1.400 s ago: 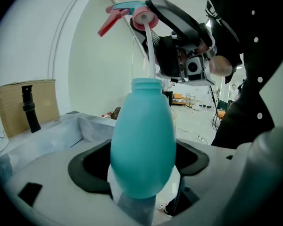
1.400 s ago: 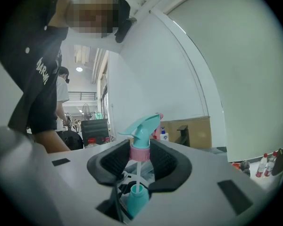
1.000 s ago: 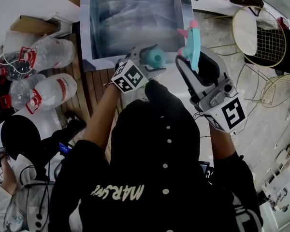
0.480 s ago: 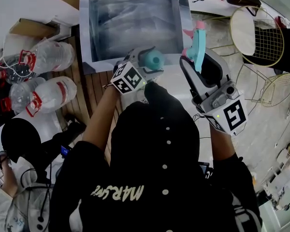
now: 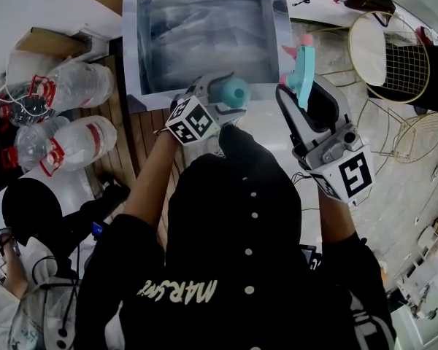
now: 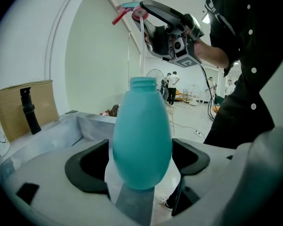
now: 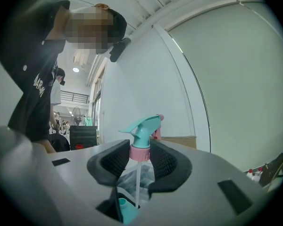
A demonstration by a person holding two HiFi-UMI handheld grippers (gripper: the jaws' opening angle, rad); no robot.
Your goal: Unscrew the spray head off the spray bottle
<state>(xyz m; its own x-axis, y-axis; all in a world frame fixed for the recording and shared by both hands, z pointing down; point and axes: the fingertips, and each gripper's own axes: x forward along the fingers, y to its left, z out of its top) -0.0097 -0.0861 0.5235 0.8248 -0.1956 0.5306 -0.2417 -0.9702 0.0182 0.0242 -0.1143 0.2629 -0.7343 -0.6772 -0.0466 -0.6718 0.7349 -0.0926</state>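
Spray bottle (image 6: 142, 140): teal, egg-shaped, open-necked

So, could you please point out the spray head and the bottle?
spray head (image 7: 141, 136): right gripper view, on its teal neck.
bottle (image 6: 142, 140): left gripper view, on its teal belly.

Grey lined bin (image 5: 204, 35), clear plastic bottles (image 5: 77, 82) left of it, cardboard box (image 5: 55, 41), wire basket (image 5: 405, 68) at right

Pale floor (image 5: 405, 203); wooden slats (image 5: 141, 133); wire chairs (image 5: 407, 68); white wall (image 6: 94, 65)
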